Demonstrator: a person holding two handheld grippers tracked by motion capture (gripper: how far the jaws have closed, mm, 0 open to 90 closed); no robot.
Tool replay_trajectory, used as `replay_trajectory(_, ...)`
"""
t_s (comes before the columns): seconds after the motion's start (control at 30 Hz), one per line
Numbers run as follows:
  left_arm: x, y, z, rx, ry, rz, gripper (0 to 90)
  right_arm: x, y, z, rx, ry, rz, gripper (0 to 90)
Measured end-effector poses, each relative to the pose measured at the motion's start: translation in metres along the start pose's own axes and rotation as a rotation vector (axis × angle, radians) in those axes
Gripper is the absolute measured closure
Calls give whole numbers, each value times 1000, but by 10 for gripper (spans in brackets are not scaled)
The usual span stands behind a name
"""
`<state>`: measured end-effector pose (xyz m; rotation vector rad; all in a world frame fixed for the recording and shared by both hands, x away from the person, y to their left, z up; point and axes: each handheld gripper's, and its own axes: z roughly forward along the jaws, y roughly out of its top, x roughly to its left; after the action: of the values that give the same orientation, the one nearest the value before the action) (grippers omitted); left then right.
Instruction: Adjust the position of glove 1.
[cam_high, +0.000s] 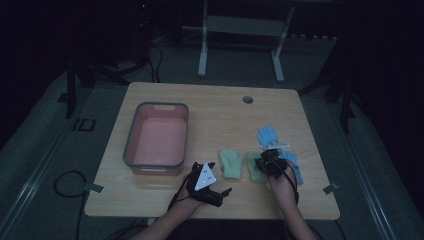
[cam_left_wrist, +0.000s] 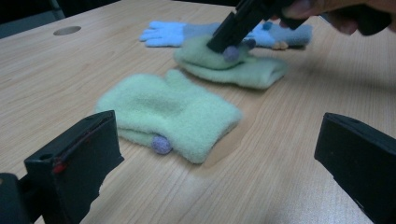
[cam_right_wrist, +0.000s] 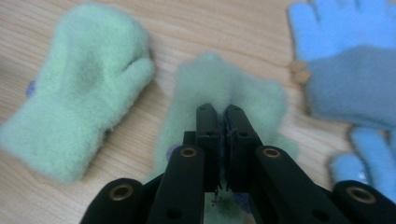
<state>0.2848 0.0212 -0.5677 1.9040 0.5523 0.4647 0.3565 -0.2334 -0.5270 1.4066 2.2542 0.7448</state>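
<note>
Two light green mittens lie on the wooden table (cam_high: 210, 110) near its front right. My right gripper (cam_high: 267, 161) (cam_right_wrist: 222, 114) is shut on the right green mitten (cam_high: 256, 171) (cam_right_wrist: 219, 79), pinching a bunched fold of its fleece between closed jaws. In the left gripper view that pinch shows on the far mitten (cam_left_wrist: 247, 72). The left green mitten (cam_high: 231, 163) (cam_left_wrist: 173, 112) (cam_right_wrist: 88, 84) lies flat and free. My left gripper (cam_high: 220, 178) (cam_left_wrist: 219, 135) hovers low at the table's front, pointing at the left mitten, open with nothing between its jaws.
A pink bin (cam_high: 131, 135) with a grey rim stands at the left of the table. Blue gloves (cam_high: 267, 135) (cam_left_wrist: 163, 32) (cam_right_wrist: 341, 32) lie just behind and right of the held mitten. A cable hole (cam_high: 247, 99) sits near the far edge.
</note>
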Motion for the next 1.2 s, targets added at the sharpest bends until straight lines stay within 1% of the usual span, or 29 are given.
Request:
replay_trajectory(0.07,0,0,0,0,-1,1,5,-1,-1,5,7,7,2,815)
replay_trajectory(0.17,0,0,0,1,-1,1,5,-2,-3,8,12,18,6,778)
replay_trajectory(0.27,0,0,0,1,-1,1,5,-5,-1,4,5,39,10,714)
replay_trajectory(0.3,0,0,0,1,-1,1,5,-7,-1,1,0,39,10,700)
replay_trajectory(0.37,0,0,0,1,0,2,5,-10,2,-5,-15,41,0,688)
replay_trajectory(0.43,0,0,0,-2,-1,-1,5,-15,4,-9,-29,47,-23,673)
replay_trajectory(0.5,0,0,0,0,0,0,5,-19,5,-10,-26,55,-35,672)
replay_trajectory(0.57,0,0,0,-1,1,-1,5,-23,4,-9,-27,89,-53,657)
replay_trajectory(0.6,0,0,0,-1,-1,-2,5,-24,3,-8,-21,94,-54,655)
replay_trajectory(0.67,0,0,0,0,-3,-7,5,-26,1,-6,-17,117,-74,628)
replay_trajectory(0.73,0,0,0,0,-2,-7,5,-25,-2,-3,-4,114,-91,625)
replay_trajectory(0.8,0,0,0,-3,-1,-3,5,-26,-5,0,8,122,-89,627)
replay_trajectory(0.87,0,0,0,-1,-2,-4,5,-26,-7,2,12,115,-95,628)
replay_trajectory(0.9,0,0,0,-1,-1,-4,5,-25,-11,4,8,103,-113,628)
replay_trajectory(1.03,0,0,0,-1,-1,-2,5,-21,-14,6,-8,82,-132,643)
replay_trajectory(1.13,0,0,0,0,1,-4,5,-17,-16,6,-19,68,-130,705)
replay_trajectory(1.2,0,0,0,-1,1,-5,5,-13,-18,6,-25,60,-122,770)
